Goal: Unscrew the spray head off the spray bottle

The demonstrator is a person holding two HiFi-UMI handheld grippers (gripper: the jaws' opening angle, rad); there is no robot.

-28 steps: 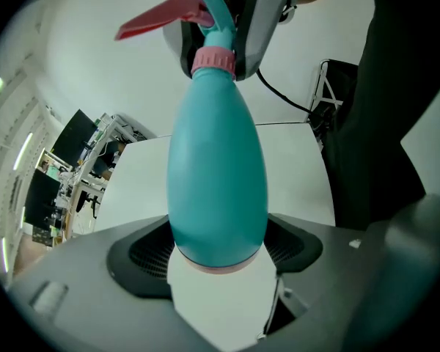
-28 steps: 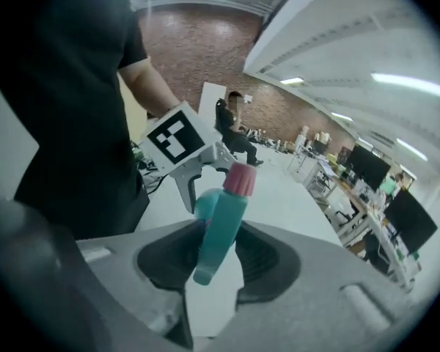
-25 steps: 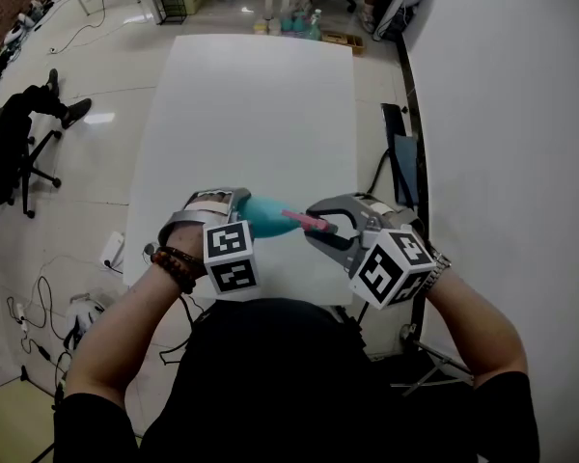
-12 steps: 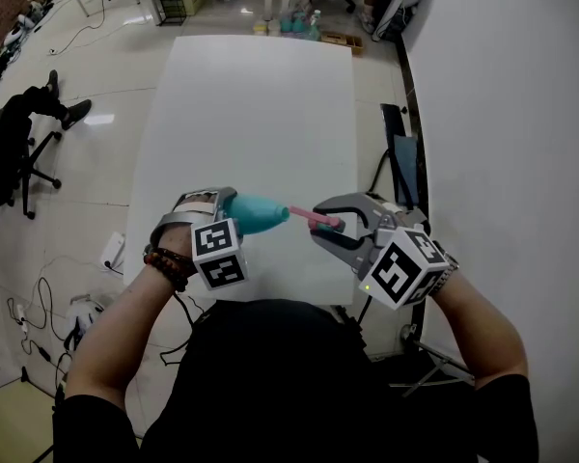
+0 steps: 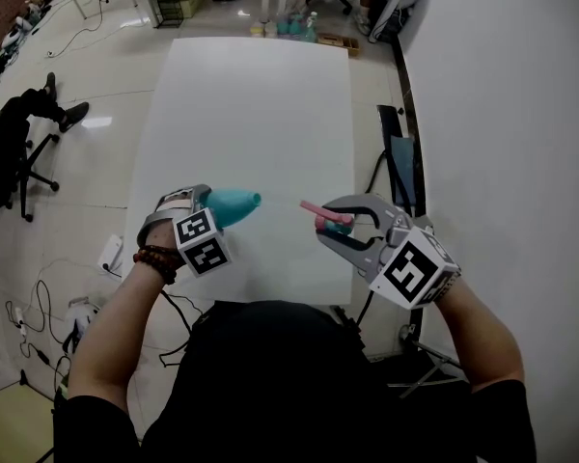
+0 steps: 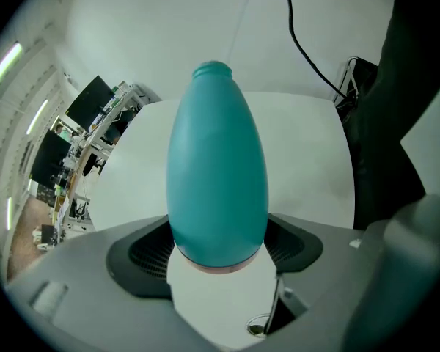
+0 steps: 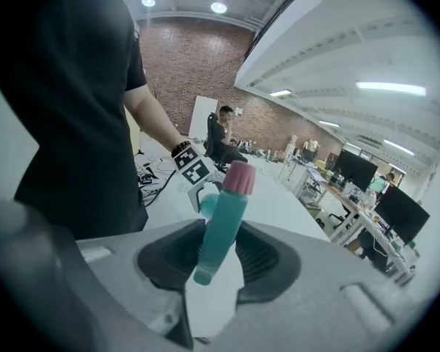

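Above table point(image 5: 261, 114), left hand-held gripper point(image 5: 208, 210) grips bottle point(image 5: 234, 204); right hand-held gripper point(image 5: 340, 230) grips spray head point(image 5: 318, 209).

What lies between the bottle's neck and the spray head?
A thin dip tube, seen in the left gripper view; the head view shows only bare table.

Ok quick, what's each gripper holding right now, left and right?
Left gripper: closed on the teal spray bottle.
Right gripper: closed on the spray head, clear of the bottle.
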